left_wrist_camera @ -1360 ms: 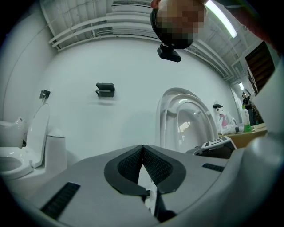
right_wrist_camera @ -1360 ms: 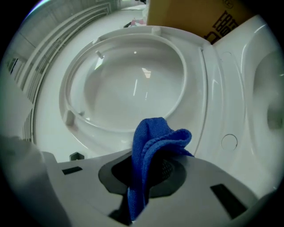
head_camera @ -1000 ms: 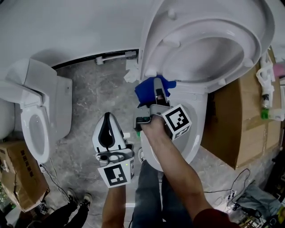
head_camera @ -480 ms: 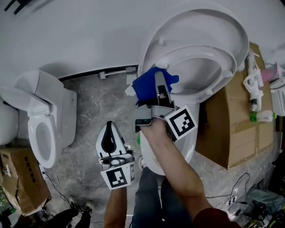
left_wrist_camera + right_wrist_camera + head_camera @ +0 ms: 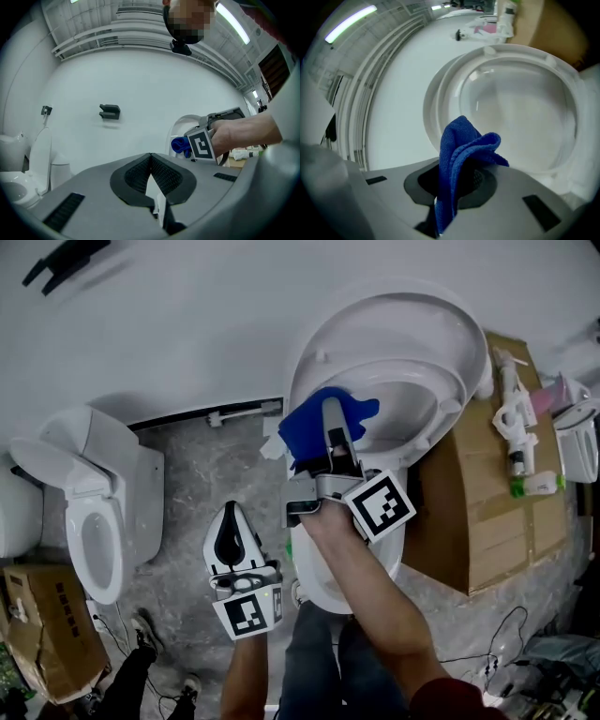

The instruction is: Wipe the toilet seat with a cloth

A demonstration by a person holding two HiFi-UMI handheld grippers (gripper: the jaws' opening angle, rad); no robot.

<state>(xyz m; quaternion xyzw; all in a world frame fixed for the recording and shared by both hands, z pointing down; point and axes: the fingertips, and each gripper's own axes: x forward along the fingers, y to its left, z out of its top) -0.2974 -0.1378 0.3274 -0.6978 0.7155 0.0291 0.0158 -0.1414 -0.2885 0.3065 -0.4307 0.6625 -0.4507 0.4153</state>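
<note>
Blue cloth [image 5: 459, 145] pinched in the right gripper [image 5: 332, 426], by the 9 o'clock edge of the raised toilet seat [image 5: 450, 399]; left gripper [image 5: 151, 159] clenched, empty.

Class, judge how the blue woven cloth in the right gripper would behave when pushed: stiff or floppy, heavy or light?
Probably floppy: the blue woven cloth folds and droops where the right gripper pinches it. Likely light: one pinch holds it up. Pushed, it would probably bunch, not slide.
</note>
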